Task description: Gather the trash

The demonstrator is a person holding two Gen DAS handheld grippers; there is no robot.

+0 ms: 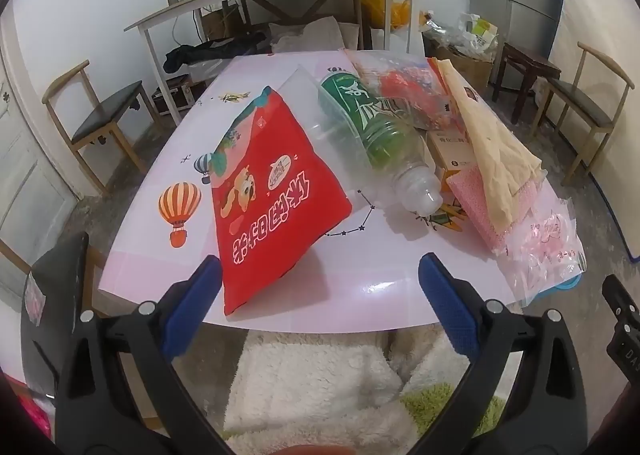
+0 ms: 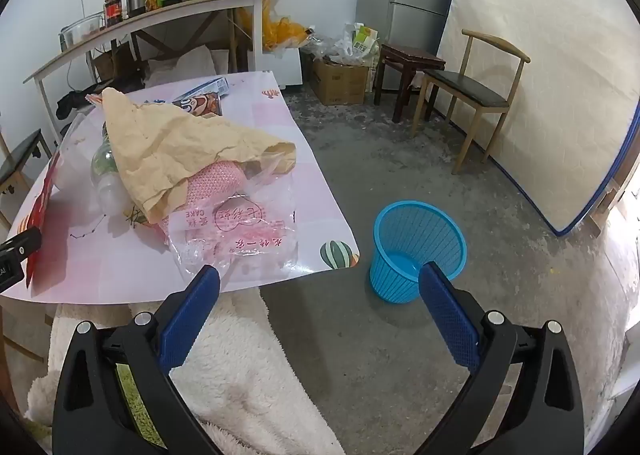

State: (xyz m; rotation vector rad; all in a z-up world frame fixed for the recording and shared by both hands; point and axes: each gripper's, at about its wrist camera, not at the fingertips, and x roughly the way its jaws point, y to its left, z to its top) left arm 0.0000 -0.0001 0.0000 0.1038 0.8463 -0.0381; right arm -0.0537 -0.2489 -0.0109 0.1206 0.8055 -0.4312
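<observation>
Pink patterned table (image 1: 360, 279) is seen strewn with trash: a red snack bag (image 1: 272, 207) at its near edge, a green-labelled plastic bottle (image 1: 372, 135) lying just beside it, then a crumpled brown paper bag (image 2: 176, 151) resting over a pink mesh wrap (image 2: 212, 183) and a clear cake bag (image 2: 240, 235). A blue wastebasket (image 2: 418, 251) is noted upright on the concrete floor, off the table's corner. Left gripper (image 1: 320, 295) is held wide, empty, before the snack bag. Right gripper (image 2: 320, 295) is likewise spread wide and empty.
</observation>
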